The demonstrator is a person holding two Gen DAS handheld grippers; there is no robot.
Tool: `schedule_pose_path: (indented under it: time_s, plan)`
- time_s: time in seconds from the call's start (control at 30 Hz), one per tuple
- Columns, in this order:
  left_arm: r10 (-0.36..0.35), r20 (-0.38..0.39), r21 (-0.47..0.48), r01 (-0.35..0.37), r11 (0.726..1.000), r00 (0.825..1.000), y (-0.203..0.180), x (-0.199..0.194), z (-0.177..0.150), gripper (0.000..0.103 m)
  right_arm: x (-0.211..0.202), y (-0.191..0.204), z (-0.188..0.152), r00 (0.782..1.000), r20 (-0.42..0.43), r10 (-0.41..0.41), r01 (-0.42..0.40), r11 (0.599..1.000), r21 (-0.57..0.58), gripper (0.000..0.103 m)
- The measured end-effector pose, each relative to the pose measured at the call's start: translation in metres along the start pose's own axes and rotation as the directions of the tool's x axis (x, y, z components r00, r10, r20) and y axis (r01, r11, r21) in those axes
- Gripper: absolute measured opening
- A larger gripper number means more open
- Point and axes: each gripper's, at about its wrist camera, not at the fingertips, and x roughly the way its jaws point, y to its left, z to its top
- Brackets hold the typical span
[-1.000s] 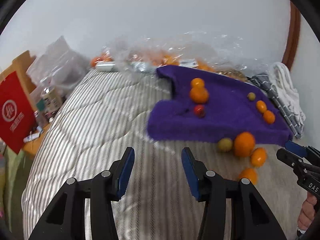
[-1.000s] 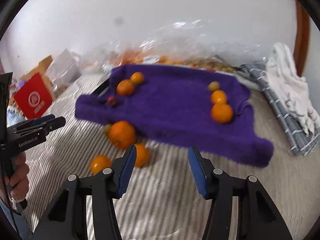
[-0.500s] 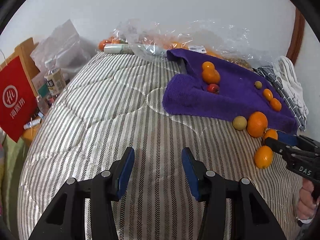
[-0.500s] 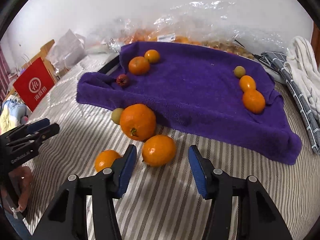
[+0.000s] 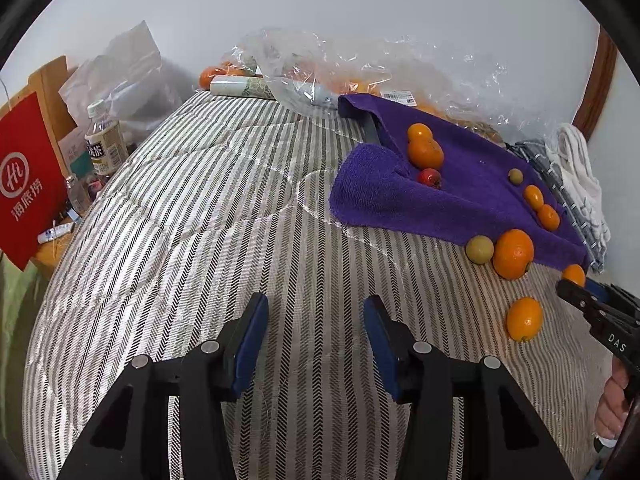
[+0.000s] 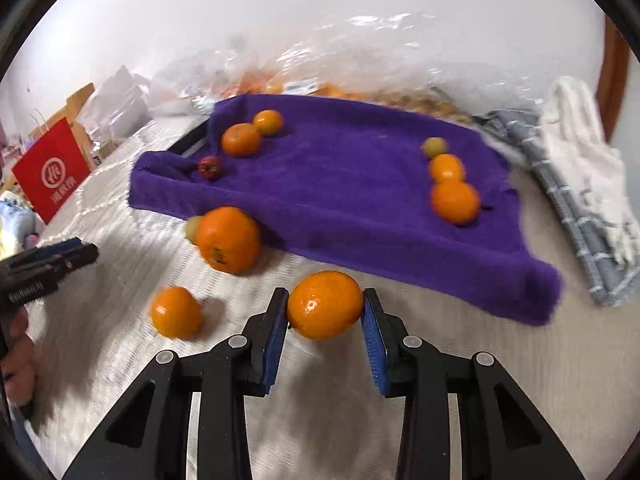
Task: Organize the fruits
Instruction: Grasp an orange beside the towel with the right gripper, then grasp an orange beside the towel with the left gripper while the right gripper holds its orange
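Fruits, left wrist view: oranges and small fruit lie partly on the purple towel (image 5: 460,184) and partly off its near edge on the striped bed cover (image 5: 240,208)
Left gripper (image 5: 316,332): fingers part-way open with nothing between them, hovering over bare striped cover well apart from any fruit
Loose fruit here: a large orange (image 5: 513,254) touching a small green fruit (image 5: 479,249) at the towel's edge, a smaller orange (image 5: 524,319) on the cover just beside the right gripper (image 5: 588,300)
Open room: wide bare cover to the left and front; a red bag (image 5: 28,176) and a bottle (image 5: 103,148) crowd the bed's left edge
Right wrist view, right gripper (image 6: 325,312): fingers closing on the held orange (image 6: 325,305), both blue pads against its sides, the fruit just above the cover
Grip advice: keep the pads across the widest part and squeeze only until firm, since a round skin can slip forward out of the tips
Neighbours: another orange (image 6: 176,312) lies near on the left, the large orange sits beyond it by the towel edge
Towel room: the middle of the towel is bare between two fruit clusters, so a placement there looks unobstructed
Edges: the towel's near fold (image 6: 536,296) is raised, so lifting over it rather than dragging seems wise; clear plastic bags (image 6: 360,60) line the far side
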Motion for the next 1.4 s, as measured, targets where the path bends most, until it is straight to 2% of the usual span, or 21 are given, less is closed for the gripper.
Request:
schedule_pose_path:
  time_s: [0.33, 0.53, 0.67, 0.83, 0.93, 1.03, 1.23, 1.4]
  plan:
    - [-0.005, 0.001, -0.007, 0.005, 1.0, 1.0, 0.0, -0.001, 0.001, 0.047, -0.025, -0.042, -0.023, 0.997, 0.008, -0.073, 0.072, 0.994, 0.078, 0.036]
    - [-0.013, 0.001, -0.01, 0.013, 1.0, 1.0, 0.0, -0.001, 0.001, 0.049, -0.037, -0.053, -0.032, 0.992, 0.041, -0.118, 0.111, 0.985, 0.131, 0.037]
    - [0.004, -0.001, 0.003, -0.004, 1.0, 1.0, -0.002, -0.001, 0.001, 0.049, -0.045, -0.057, -0.034, 0.993, 0.065, -0.101, 0.09, 0.983, 0.157, 0.037]
    - [0.059, -0.007, 0.045, -0.058, 0.997, 0.998, -0.011, 0.0, 0.0, 0.049, -0.053, -0.06, -0.034, 0.988, 0.086, -0.127, 0.112, 0.98, 0.164, 0.037]
    - [0.017, -0.005, 0.032, -0.016, 0.999, 1.0, -0.014, -0.004, -0.002, 0.049, -0.056, -0.067, -0.036, 0.993, 0.082, -0.085, 0.068, 0.979, 0.19, 0.037]
    - [-0.028, -0.009, 0.024, 0.028, 0.999, 1.0, -0.023, -0.008, -0.001, 0.049, -0.058, -0.073, -0.038, 0.994, 0.082, -0.076, 0.058, 0.978, 0.202, 0.037]
    - [-0.105, -0.011, 0.142, 0.105, 0.984, 0.994, -0.069, -0.023, 0.002, 0.05, -0.059, -0.076, -0.041, 0.993, 0.072, -0.09, 0.074, 0.978, 0.194, 0.037]
    - [-0.129, -0.051, 0.205, 0.137, 0.969, 0.99, -0.099, -0.02, -0.001, 0.052, -0.061, -0.078, -0.044, 0.992, 0.069, -0.11, 0.095, 0.977, 0.19, 0.037]
